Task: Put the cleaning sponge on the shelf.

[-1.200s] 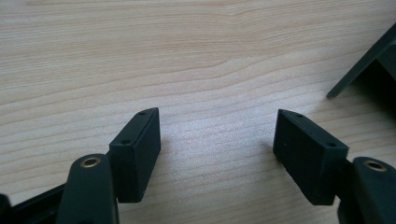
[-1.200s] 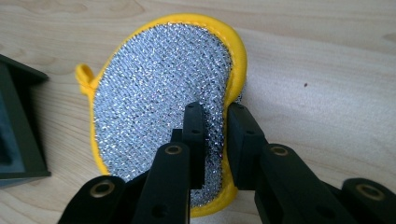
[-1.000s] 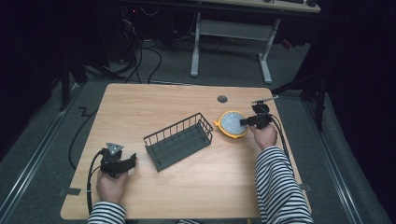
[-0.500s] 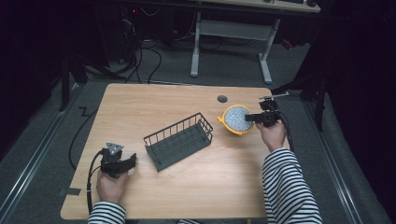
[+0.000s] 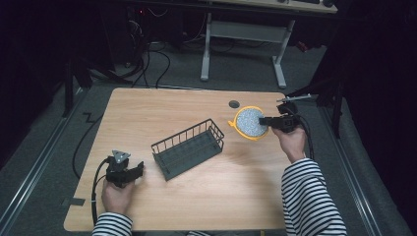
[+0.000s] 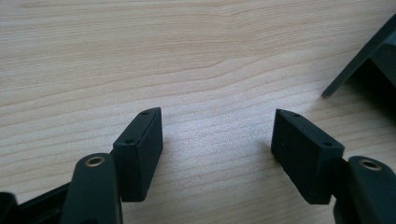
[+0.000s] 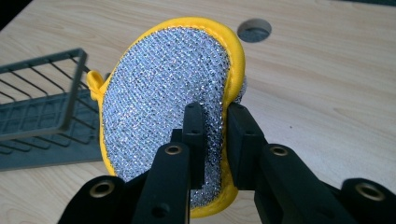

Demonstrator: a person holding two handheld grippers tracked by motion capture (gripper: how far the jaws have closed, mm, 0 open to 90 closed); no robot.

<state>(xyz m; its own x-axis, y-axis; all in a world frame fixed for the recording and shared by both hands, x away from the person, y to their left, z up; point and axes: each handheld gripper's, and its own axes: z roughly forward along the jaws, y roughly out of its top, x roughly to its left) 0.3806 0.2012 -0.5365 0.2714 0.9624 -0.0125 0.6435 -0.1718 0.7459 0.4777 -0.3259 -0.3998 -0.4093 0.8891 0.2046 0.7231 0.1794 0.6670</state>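
A shiny round scrubber point(image 7: 163, 102) with a yellow edge is pinched by the right gripper point(image 7: 215, 116) above the table point(image 5: 147, 113). The left gripper point(image 6: 217, 140) is held apart, nothing inside, its jaws just closing slightly.

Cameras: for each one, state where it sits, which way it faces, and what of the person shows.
High view: above the near side, facing forward and down on the table; both striped forearms show.
Left gripper view: rides the left gripper, facing bare tabletop.
Right gripper view: rides the right gripper, clamping the scouring pad.
All three share the wire basket.
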